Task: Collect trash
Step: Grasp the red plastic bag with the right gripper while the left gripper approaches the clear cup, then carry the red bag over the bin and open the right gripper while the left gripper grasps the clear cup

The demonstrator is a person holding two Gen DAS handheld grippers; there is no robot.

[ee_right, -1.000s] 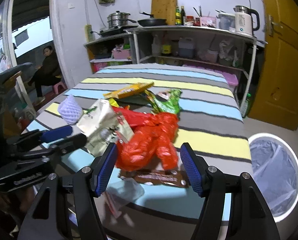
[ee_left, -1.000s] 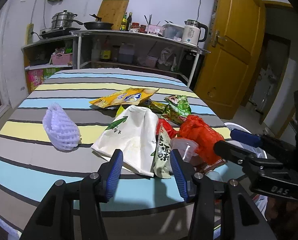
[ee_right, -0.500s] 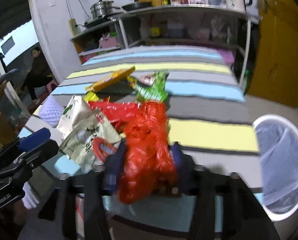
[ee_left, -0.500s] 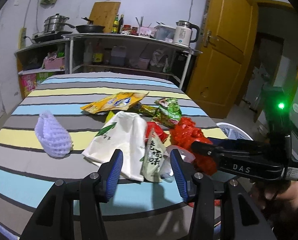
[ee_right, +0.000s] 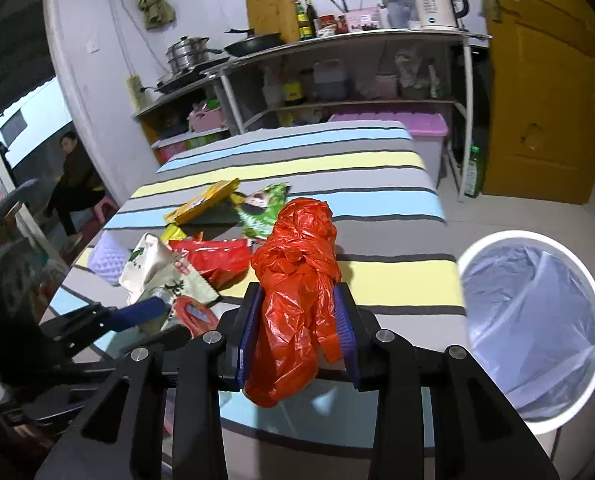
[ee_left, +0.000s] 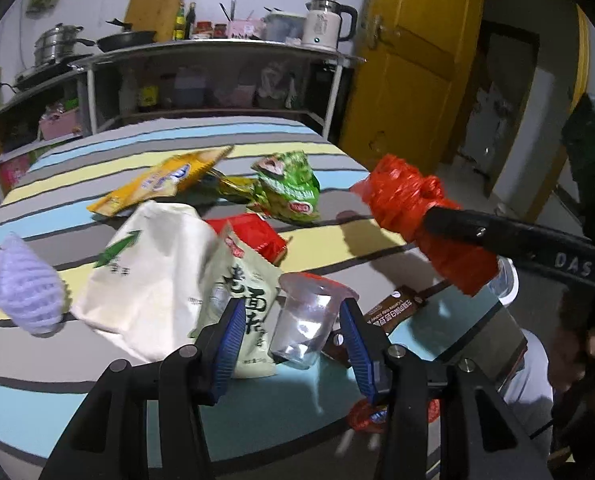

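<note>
Plainly, the left claw (ee_left: 293, 340) stands wide with the clear plastic cup (ee_left: 307, 320) lying between its jaws, no pad pressing it; should they close off-centre, the light cup could squirt out among the wrappers left of it. Right of the cup, the right claw (ee_right: 295, 336) is closing on the red plastic bag (ee_right: 297, 284), lifted off the striped surface (ee_right: 377, 200). The bag's loose tail hangs below the pads and might slip or snag before reaching the white bin (ee_right: 533, 320) further right.
</note>
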